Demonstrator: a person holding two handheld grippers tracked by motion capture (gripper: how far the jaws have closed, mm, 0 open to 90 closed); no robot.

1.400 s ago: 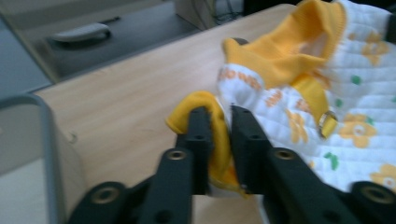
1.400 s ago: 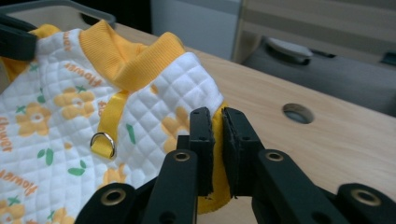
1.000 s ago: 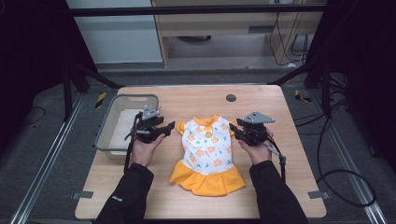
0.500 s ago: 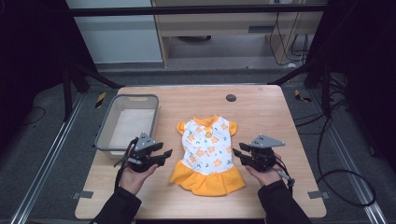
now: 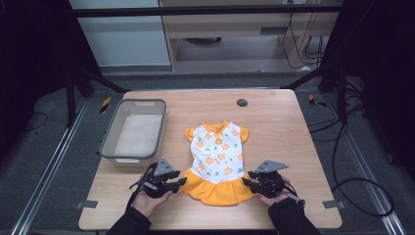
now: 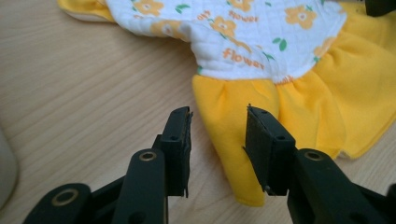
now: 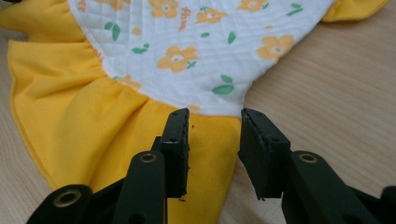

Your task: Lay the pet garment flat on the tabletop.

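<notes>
A small dress (image 5: 215, 152) lies flat on the wooden table (image 5: 279, 127), with a white flowered top and a yellow skirt. My left gripper (image 5: 182, 182) sits low at the skirt's left edge. In the left gripper view the yellow skirt (image 6: 224, 126) lies between the jaws of the left gripper (image 6: 218, 116). These jaws have just been closing, but the pads stand off the cloth. My right gripper (image 5: 246, 185) is at the skirt's right edge. In the right gripper view its jaws (image 7: 215, 119) are open over the yellow hem (image 7: 210, 140).
A grey plastic bin (image 5: 110, 147) stands on the table's left side, just beyond my left hand. A small black round cap (image 5: 242, 103) sits in the tabletop near the far edge. Bare wood lies to the right of the dress.
Both hands came down and toward the near edge, from beside the dress's sleeves to the two sides of the skirt. The left jaws narrowed.
</notes>
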